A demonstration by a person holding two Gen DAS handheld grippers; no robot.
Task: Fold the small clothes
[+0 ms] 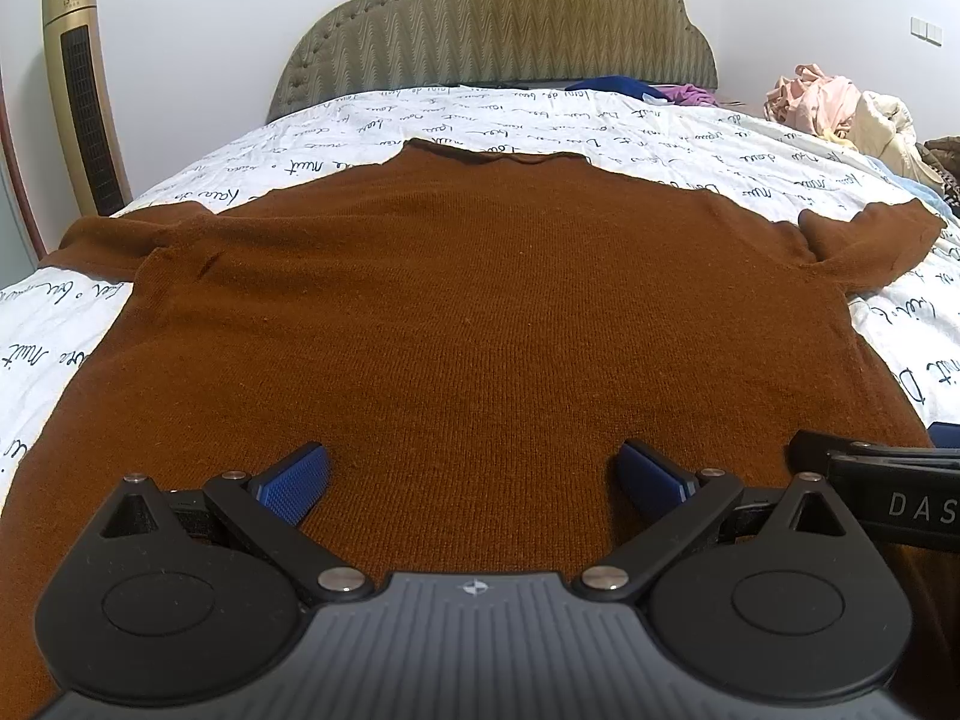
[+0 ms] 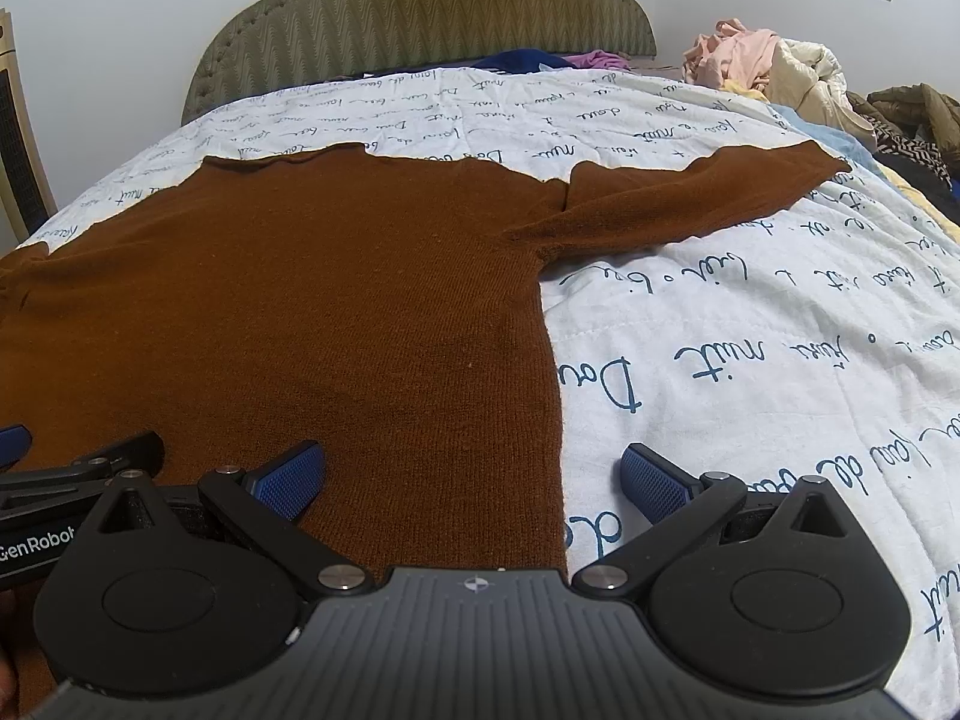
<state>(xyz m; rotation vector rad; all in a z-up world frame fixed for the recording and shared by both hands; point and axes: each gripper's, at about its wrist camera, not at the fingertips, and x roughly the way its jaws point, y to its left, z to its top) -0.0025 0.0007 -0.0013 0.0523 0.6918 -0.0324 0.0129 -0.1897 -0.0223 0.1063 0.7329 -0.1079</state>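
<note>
Lying ahead of splayed tongs [image 1: 474,480], perhaps untouched, sweater [image 1: 468,300]

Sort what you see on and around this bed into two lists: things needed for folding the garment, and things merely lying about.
Needed for the job:
brown sweater, spread flat
left gripper, open
right gripper, open
bedspread, the folding surface

Lying about:
heap of clothes at the bed's far right
blue garment by the headboard
tower fan

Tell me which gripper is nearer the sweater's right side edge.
Right. The right gripper straddles the sweater edge, one finger over knit, one over the quilt. The left gripper hovers open over mid-hem.
</note>
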